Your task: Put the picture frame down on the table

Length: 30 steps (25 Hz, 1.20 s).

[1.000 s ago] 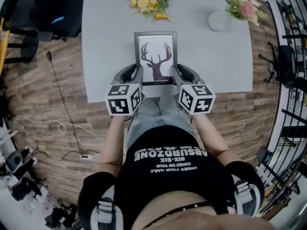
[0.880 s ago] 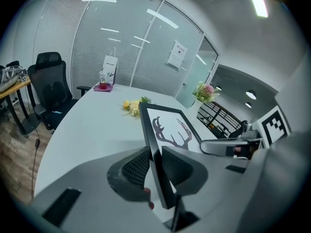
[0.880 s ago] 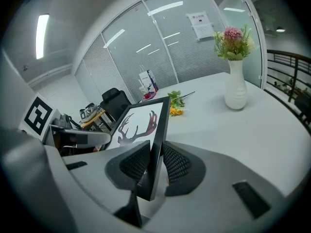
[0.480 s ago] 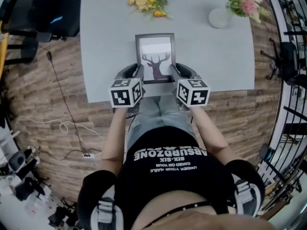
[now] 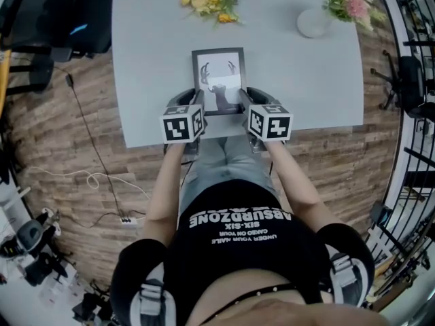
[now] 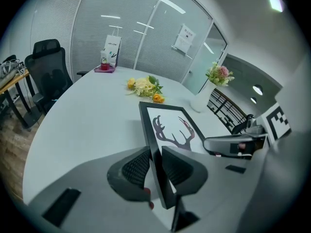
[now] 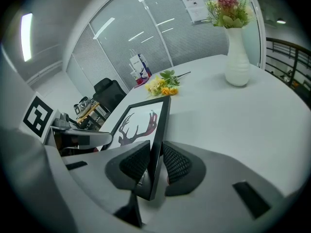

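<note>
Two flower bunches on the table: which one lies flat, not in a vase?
The yellow flower bunch, lying loose on the grey table. The pink bunch stands in the white vase at the far right.

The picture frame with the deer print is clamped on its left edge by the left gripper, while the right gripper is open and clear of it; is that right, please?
Not quite: the right gripper is not open but shut on the right edge of the picture frame, as the right gripper view shows. The left gripper does clamp the left edge.
</note>
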Each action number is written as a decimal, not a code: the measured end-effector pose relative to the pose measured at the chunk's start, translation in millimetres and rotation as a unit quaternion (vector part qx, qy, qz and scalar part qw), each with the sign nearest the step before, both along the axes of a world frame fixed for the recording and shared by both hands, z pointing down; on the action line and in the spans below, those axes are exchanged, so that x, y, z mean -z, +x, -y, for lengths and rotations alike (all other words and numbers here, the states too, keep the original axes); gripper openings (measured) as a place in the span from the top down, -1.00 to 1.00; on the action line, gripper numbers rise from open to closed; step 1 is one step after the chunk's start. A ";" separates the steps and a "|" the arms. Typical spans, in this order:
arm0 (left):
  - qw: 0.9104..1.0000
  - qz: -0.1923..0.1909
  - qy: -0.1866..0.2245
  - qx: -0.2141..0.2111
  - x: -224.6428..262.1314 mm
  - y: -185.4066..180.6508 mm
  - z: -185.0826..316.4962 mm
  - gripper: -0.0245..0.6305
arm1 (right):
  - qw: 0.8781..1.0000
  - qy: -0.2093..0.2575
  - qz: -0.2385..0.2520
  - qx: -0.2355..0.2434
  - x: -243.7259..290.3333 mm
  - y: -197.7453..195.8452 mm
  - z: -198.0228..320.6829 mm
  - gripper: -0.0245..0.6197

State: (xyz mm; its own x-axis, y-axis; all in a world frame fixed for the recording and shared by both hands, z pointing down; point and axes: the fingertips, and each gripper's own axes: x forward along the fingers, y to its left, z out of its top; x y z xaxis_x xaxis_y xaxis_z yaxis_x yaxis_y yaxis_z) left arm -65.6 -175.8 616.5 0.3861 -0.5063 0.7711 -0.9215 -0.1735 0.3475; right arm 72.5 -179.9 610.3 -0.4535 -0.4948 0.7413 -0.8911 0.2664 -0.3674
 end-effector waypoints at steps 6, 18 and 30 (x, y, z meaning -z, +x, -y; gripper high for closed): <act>1.000 -0.002 -0.020 0.005 -24.1 -1.7 4.7 0.66 | 1.000 -0.012 -0.011 -0.006 -21.3 -1.6 6.5 0.63; 0.999 0.001 -0.037 0.011 -51.3 -7.4 5.2 0.66 | 0.999 -0.026 -0.025 -0.005 -46.0 -6.5 8.5 0.63; 0.999 0.013 -0.045 0.006 -63.6 -8.0 5.1 0.66 | 0.998 -0.040 -0.042 -0.007 -59.1 -7.7 8.7 0.63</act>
State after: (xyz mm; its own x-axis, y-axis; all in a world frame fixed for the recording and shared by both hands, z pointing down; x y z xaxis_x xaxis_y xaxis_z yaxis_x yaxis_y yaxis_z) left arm -73.6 -180.9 680.0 0.3600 -0.4394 0.8230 -0.9321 -0.1324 0.3370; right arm 64.8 -188.6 669.4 -0.3819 -0.4380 0.8138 -0.9229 0.2271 -0.3109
